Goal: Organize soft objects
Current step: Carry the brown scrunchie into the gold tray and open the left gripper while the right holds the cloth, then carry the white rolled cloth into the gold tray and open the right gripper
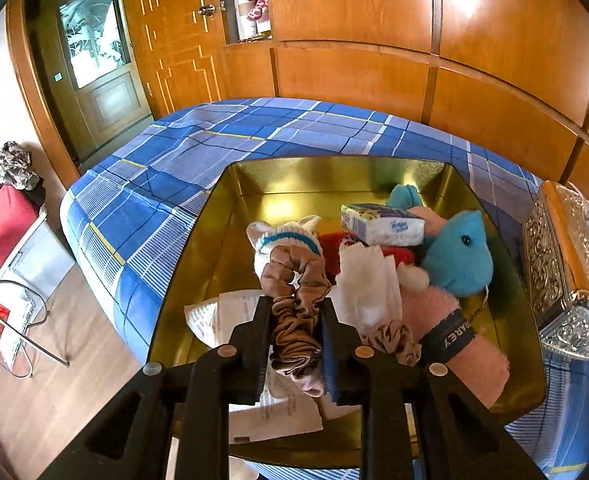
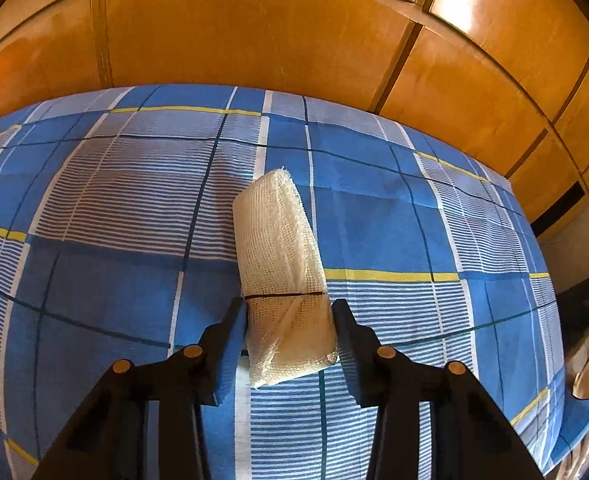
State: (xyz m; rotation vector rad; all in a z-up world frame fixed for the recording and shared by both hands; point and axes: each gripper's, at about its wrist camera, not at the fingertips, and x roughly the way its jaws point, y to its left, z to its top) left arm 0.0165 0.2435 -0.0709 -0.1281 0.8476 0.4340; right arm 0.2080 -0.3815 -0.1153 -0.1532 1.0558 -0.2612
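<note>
In the left wrist view my left gripper (image 1: pixel 296 308) is shut on a brown satin scrunchie (image 1: pixel 294 300) and holds it over a gold tin box (image 1: pixel 214 216) on the bed. In the box lie a blue plush dolphin (image 1: pixel 458 252), a tissue pack (image 1: pixel 382 224), a white knitted sock (image 1: pixel 282 236), a pink towel (image 1: pixel 454 320), a leopard scrunchie (image 1: pixel 394 340) and papers (image 1: pixel 234 316). In the right wrist view my right gripper (image 2: pixel 290 304) has its fingers on both sides of a white gauze roll (image 2: pixel 282 256) lying on the bedsheet; the jaws touch or nearly touch it.
The blue plaid bedsheet (image 2: pixel 374 216) covers the bed. An ornate silver tissue box (image 1: pixel 566 280) stands right of the tin. Wooden wardrobe panels (image 1: pixel 374 40) stand behind the bed. A wire stand and red items (image 1: pixel 6 300) are on the floor at left.
</note>
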